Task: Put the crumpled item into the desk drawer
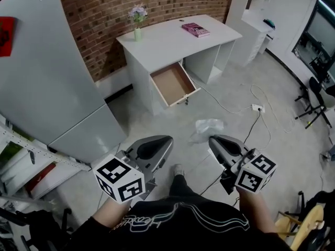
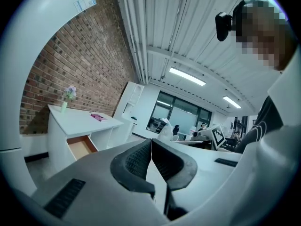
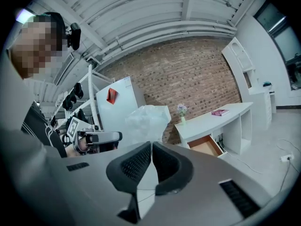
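A crumpled clear plastic item (image 1: 209,127) sticks out from the tip of my right gripper (image 1: 213,139), which is shut on it above the floor. In the right gripper view the plastic (image 3: 146,123) rises from the closed jaws of the right gripper (image 3: 151,146). My left gripper (image 1: 168,139) hangs beside it, shut, with nothing between its pads (image 2: 136,160). Ahead stands the white desk (image 1: 167,40), its brown-bottomed drawer (image 1: 172,83) pulled open toward me. The same drawer (image 3: 205,145) shows in the right gripper view.
A pink book (image 1: 196,29) and a vase of flowers (image 1: 137,22) stand on the desk. A tall grey cabinet (image 1: 47,77) fills the left. Cables and a power strip (image 1: 257,107) lie on the floor at right, near a chair base (image 1: 312,104).
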`<state>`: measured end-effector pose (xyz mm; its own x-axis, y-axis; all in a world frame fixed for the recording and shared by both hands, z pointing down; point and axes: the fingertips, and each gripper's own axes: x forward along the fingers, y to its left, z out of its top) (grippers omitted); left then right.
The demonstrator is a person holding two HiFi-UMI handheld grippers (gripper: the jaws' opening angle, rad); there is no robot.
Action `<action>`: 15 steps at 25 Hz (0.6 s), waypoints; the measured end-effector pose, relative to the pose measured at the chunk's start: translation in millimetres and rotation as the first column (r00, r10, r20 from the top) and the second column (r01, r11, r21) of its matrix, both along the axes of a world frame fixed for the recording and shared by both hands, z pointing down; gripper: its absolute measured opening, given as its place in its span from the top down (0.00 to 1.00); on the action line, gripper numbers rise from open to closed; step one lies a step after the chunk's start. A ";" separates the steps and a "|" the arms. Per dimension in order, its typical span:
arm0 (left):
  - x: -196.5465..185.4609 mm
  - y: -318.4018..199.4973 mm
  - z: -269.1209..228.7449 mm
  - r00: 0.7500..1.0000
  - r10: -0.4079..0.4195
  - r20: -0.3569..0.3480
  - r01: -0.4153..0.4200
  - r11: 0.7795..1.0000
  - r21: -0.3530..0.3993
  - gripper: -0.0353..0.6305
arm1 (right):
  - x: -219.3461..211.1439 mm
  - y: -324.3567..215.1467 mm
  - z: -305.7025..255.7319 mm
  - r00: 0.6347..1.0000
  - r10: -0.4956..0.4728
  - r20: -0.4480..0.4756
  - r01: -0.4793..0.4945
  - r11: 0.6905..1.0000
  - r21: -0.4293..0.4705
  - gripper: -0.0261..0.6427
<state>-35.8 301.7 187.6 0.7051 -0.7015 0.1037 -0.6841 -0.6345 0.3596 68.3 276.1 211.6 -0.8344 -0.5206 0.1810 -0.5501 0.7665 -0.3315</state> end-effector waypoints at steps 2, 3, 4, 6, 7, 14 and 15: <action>7.3 -30.7 6.3 1.000 0.003 0.006 -0.003 1.000 -0.011 0.91 | 6.0 -29.8 6.2 1.000 0.000 -0.004 0.000 1.000 -0.004 0.89; 11.9 -48.1 9.2 1.000 0.002 0.010 -0.002 1.000 -0.021 0.91 | 10.7 -47.0 9.8 1.000 0.002 -0.007 -0.002 1.000 -0.008 0.89; 16.9 -66.2 12.8 1.000 0.003 0.014 -0.003 1.000 -0.031 0.91 | 16.0 -64.9 14.0 1.000 0.004 -0.009 -0.004 1.000 -0.016 0.89; 27.6 -103.7 23.3 1.000 0.013 0.019 -0.012 0.998 -0.054 0.91 | 27.3 -101.9 24.9 1.000 0.012 -0.010 -0.012 0.999 -0.041 0.89; 32.9 -123.6 30.2 1.000 0.018 0.024 -0.016 0.997 -0.070 0.91 | 32.9 -121.1 31.6 1.000 0.016 -0.010 -0.017 0.998 -0.055 0.89; 64.9 -273.4 84.8 0.998 0.016 0.061 -0.004 0.981 -0.192 0.91 | 61.2 -260.9 82.6 1.000 0.011 -0.017 -0.014 0.987 -0.162 0.89; 68.4 -290.4 90.0 0.998 0.019 0.068 -0.005 0.979 -0.204 0.91 | 62.7 -278.6 87.1 1.000 0.007 -0.016 -0.010 0.985 -0.173 0.89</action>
